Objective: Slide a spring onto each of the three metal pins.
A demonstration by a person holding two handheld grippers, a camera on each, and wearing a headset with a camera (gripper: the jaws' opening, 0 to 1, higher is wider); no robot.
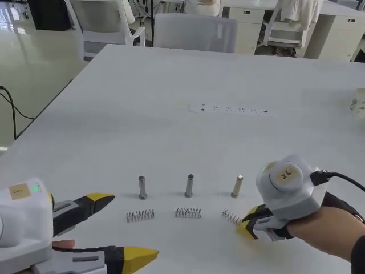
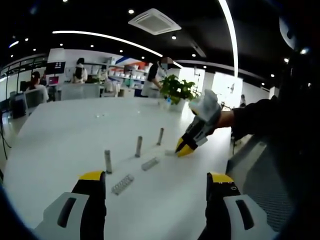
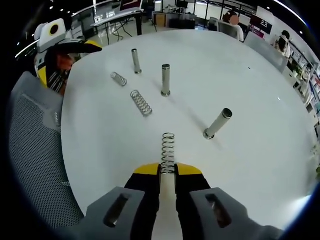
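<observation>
We have the right hand-held gripper point(image 3: 168, 171) pinching the spring point(image 3: 168, 147) by its near end, axis straight ahead, flat on the counter point(image 3: 260, 75); nearest pin point(image 3: 217, 124) stands ahead-right; left hand-held gripper point(image 2: 156, 182) wide open, empty.

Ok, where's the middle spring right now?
In the head view the middle spring lies flat on the white table, just in front of the middle pin, between the left spring and the right spring.

White housings and black, yellow-tipped jaws mark the left tool point(image 1: 126, 226) and right tool point(image 1: 246, 223), which carries a black cable point(image 1: 342, 181).
</observation>
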